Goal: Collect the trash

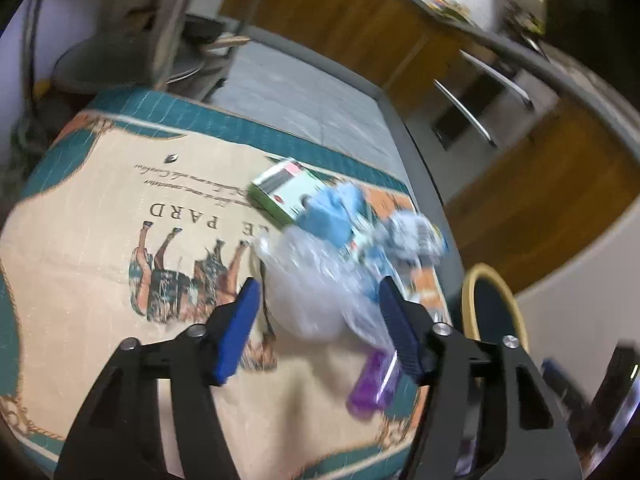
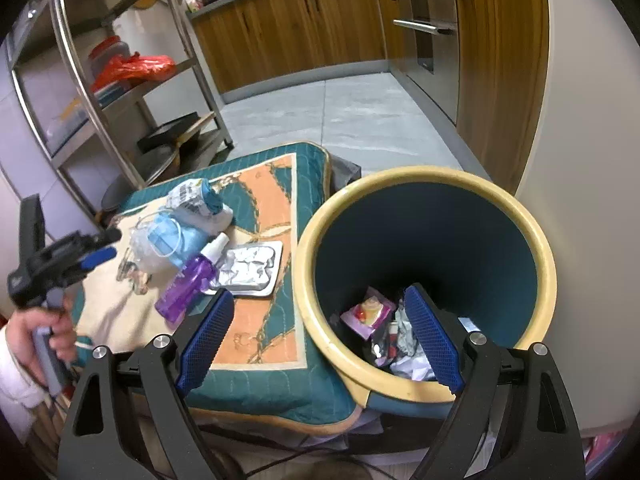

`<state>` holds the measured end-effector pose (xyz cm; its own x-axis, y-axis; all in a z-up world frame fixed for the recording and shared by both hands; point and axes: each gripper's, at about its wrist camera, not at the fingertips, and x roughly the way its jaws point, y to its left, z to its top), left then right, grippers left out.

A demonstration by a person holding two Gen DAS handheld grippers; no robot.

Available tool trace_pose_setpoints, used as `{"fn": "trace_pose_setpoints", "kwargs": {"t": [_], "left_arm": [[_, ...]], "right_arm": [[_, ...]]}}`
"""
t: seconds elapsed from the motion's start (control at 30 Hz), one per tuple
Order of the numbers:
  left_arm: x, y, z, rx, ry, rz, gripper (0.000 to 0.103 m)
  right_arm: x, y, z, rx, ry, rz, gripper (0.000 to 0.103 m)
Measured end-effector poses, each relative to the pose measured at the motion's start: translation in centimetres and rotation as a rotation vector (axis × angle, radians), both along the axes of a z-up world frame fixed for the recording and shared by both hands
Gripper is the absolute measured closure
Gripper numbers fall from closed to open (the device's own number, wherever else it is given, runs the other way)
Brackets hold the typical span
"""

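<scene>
We see a low desk draped with a quilted cloth, teal at the border, with orange corner panels and a cream centre printed with horses and lettering. It stands on a grey tiled floor in a kitchen with wooden cabinets under a dark worktop, built-in ovens with steel handles along the right-hand wall, and a steel shelf rack on the left holding a red plastic bag.

The trash sits clustered on the cloth's far right part: a crumpled clear plastic bag, a blue face mask, a crumpled printed wrapper, a green and white carton, a purple spray bottle lying on its side, and a foil blister pack just beside the bottle.

Our left tool hangs just over the clear bag with its blue pads spread wide on either side of it; the view is blurred and we cannot tell whether they touch it. In the right wrist view the same tool appears at the left, gripped by a hand.

Our right tool is also wide apart and holds nothing, one pad over the cloth and the other over the mouth of the bin. That bin, yellow-rimmed and teal inside, stands against the desk's right edge, with wrappers and crumpled paper at its bottom.
</scene>
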<state>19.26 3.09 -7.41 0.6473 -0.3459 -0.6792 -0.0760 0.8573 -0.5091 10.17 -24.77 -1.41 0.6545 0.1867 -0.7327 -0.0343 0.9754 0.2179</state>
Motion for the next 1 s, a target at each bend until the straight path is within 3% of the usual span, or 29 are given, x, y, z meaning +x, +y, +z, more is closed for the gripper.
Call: {"fn": "trace_pose_setpoints", "kwargs": {"t": [0.13, 0.3, 0.37, 0.43, 0.53, 0.77, 1.0], "left_arm": [[1.8, 0.8, -1.2, -0.077, 0.036, 0.025, 0.043], [3.0, 0.3, -2.9, -0.091, 0.100, -0.005, 0.044], [3.1, 0.3, -3.3, -0.117, 0.112, -0.012, 0.065], [3.0, 0.3, -3.5, -0.113, 0.114, -0.012, 0.078], [2.6, 0.8, -3.3, -0.118, 0.105, -0.012, 0.088], [1.3, 2.6, -2.8, -0.115, 0.094, 0.003, 0.094], [-0.2, 5.0, -2.2, -0.105, 0.097, 0.042, 0.094]], "right_arm": [[0.3, 0.5, -0.1, 0.005, 0.007, 0.016, 0.016], [1.4, 2.1, -0.1, 0.029, 0.013, 0.064, 0.016], [2.1, 2.9, -0.1, 0.048, 0.015, 0.083, 0.016], [3.1, 3.7, -0.2, 0.087, 0.021, 0.100, 0.016], [5.0, 5.1, -0.3, 0.140, 0.031, 0.135, 0.016], [10.2, 9.4, -0.2, 0.174, 0.033, 0.223, 0.016], [15.1, 13.4, -1.5, 0.099, 0.048, 0.281, 0.016]]}}
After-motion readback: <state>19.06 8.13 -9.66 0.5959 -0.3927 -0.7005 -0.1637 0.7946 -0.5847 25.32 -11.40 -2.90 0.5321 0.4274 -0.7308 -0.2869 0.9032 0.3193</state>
